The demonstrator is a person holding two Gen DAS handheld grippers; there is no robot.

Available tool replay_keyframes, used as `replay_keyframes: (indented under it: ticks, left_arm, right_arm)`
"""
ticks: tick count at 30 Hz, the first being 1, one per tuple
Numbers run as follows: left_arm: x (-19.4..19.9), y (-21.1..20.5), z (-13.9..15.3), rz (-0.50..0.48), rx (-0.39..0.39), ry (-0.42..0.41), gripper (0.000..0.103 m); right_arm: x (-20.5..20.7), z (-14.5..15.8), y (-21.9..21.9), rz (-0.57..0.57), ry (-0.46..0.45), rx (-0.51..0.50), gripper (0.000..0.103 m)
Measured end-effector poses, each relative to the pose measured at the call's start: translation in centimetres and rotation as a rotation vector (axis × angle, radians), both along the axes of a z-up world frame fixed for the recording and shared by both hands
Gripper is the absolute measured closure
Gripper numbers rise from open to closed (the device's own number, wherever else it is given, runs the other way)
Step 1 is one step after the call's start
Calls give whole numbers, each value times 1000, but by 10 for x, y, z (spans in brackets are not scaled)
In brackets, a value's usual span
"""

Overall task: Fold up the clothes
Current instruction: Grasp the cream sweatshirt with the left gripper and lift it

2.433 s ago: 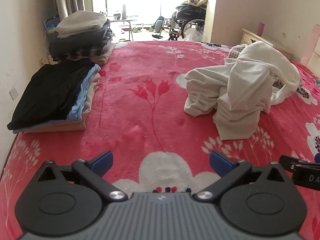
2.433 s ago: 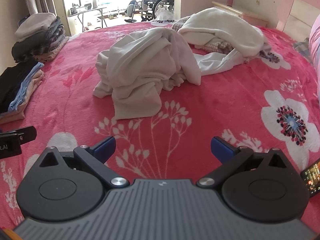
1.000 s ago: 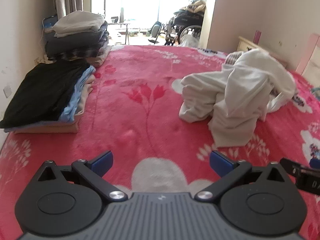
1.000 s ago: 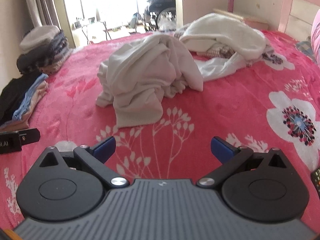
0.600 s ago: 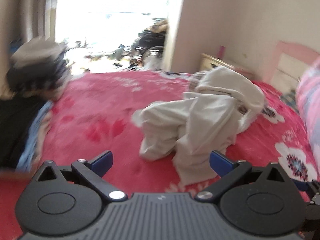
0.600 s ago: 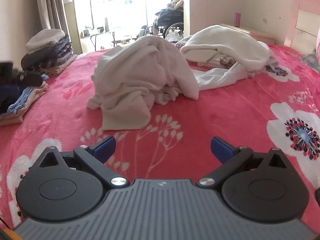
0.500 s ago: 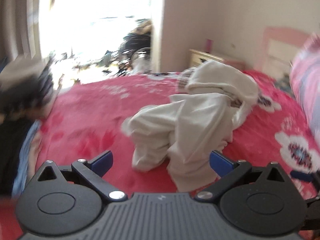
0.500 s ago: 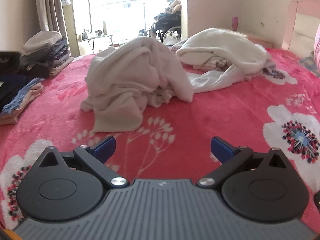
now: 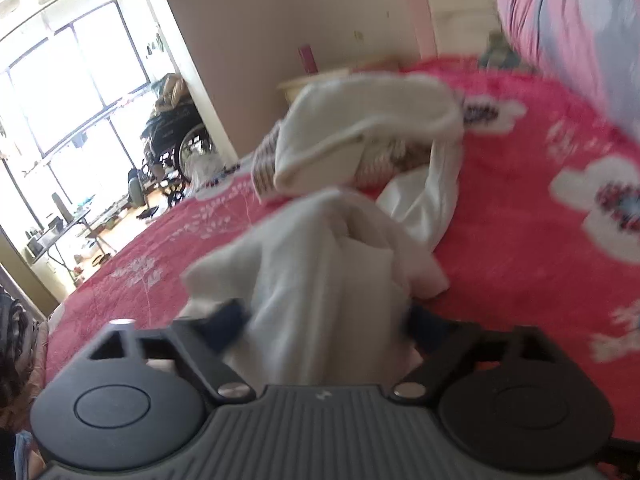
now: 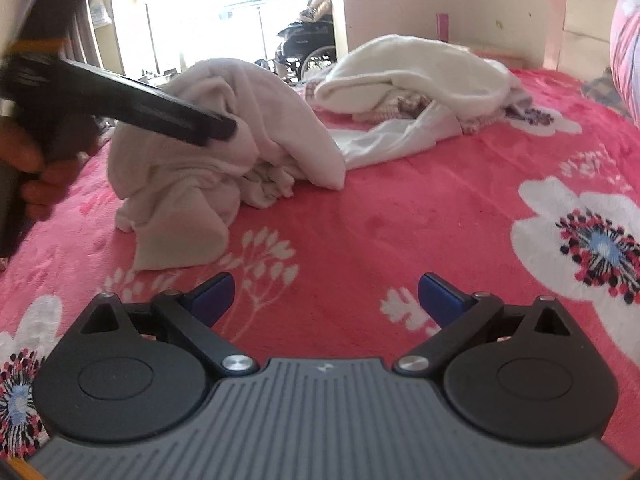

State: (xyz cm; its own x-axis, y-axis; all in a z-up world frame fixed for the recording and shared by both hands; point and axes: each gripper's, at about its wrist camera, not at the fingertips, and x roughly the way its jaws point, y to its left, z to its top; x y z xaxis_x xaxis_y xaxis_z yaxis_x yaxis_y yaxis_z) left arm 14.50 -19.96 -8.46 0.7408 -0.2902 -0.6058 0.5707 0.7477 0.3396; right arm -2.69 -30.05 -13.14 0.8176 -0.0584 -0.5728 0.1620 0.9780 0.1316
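A crumpled cream garment lies heaped on the red flowered blanket. My left gripper is tilted and pushed into the top of that heap. Its jaws are closing, and the cloth fills the gap between the blue pads. From the right wrist view, the left gripper comes in from the left, held by a hand, its tip buried in the cream garment. My right gripper hovers open over bare blanket in front of the heap, with nothing between its fingers.
A second pile of white and patterned clothes lies behind the cream heap. A pink and blue quilt and a pink headboard stand at the right. Folded clothes show at the left edge. A wheelchair stands beyond the bed.
My left gripper swung right, rolled over and reached the cream heap, and its jaws narrowed around the cloth. My right gripper sank a little and came nearer to the heap.
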Motion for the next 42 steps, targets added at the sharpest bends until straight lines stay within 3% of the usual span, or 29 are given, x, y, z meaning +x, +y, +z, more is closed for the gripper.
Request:
replay_keyframes:
  ticks: [2,3,5,6,12,17,21,27,30,34,39,42]
  left_arm:
    - [6,4,-1,38,-59,10,52]
    - [8,9,2,58,-106,15,57]
    - [8,26,10,100,-188,20,79]
    - [8,35,14,121,-227,21,82]
    - [-13,114,34,295,-407,-20,86]
    - [-46,195,34,465,-459,-19,87]
    - [-73,259,19,617,-459,53,88]
    - [-106,327,-26,789,-408,260,89]
    - [-116,333,-24,729,-404,280,81]
    - [-126,337,-10,665,-461,272,61]
    - [-130,310,10,541,-443,181,49]
    - [-130,289,23,431,-412,116,28]
  right_arm:
    - [2,-3,-3,-9,7,2,4]
    - [2,-4,-4,-13,8,1,4]
    - [3,-6,-5,-20,10,-2,5]
    - [4,-7,-6,-23,11,-3,5]
    - [6,-8,-12,-37,4,3,14]
    - [7,-8,-12,-42,-10,3,29]
    - [11,-5,-9,-39,-32,93,32]
    - [19,6,10,-1,-70,156,32]
    - [24,11,19,47,-69,207,32]
    - [37,24,28,111,-78,315,30]
    - [70,31,26,112,-72,493,23]
    - [96,27,28,102,-33,555,23]
